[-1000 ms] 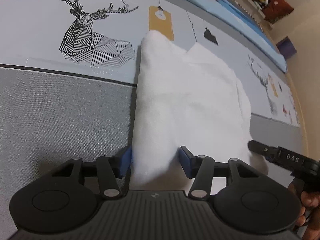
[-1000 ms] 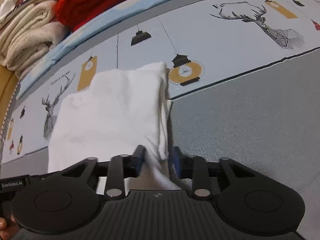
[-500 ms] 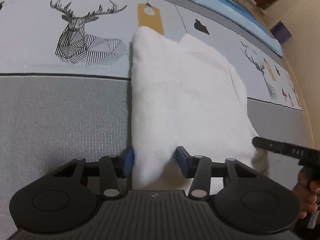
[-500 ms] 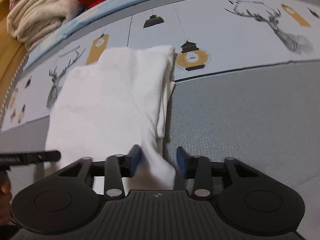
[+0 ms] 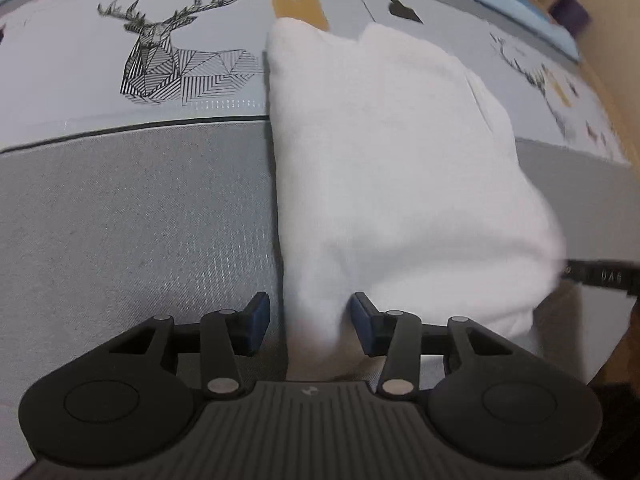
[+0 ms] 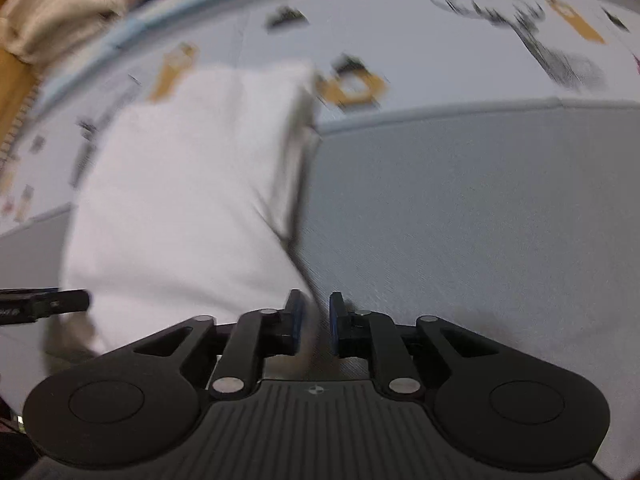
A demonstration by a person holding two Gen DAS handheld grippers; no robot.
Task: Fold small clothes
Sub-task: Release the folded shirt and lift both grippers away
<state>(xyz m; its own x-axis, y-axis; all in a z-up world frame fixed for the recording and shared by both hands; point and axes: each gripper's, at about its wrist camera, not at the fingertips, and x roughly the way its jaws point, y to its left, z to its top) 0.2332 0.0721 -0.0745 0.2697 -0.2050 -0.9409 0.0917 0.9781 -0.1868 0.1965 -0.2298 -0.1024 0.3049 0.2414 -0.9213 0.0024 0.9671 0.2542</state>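
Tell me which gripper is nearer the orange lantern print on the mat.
Right. The right gripper sits at the white garment's edge beside the orange lantern print; the left gripper holds the opposite edge.

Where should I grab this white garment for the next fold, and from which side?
Take the white garment by its two near corners, coming in from the near hem. It lies flat, folded narrow, and each corner already sits between jaws: left gripper wide open, right gripper nearly closed on it.

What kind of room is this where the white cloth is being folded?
Probably a bedroom at home. The white garment lies on a deer-print bedsheet spread like bedding, and a pile of cream blankets sits at its far edge, though that view is blurred.
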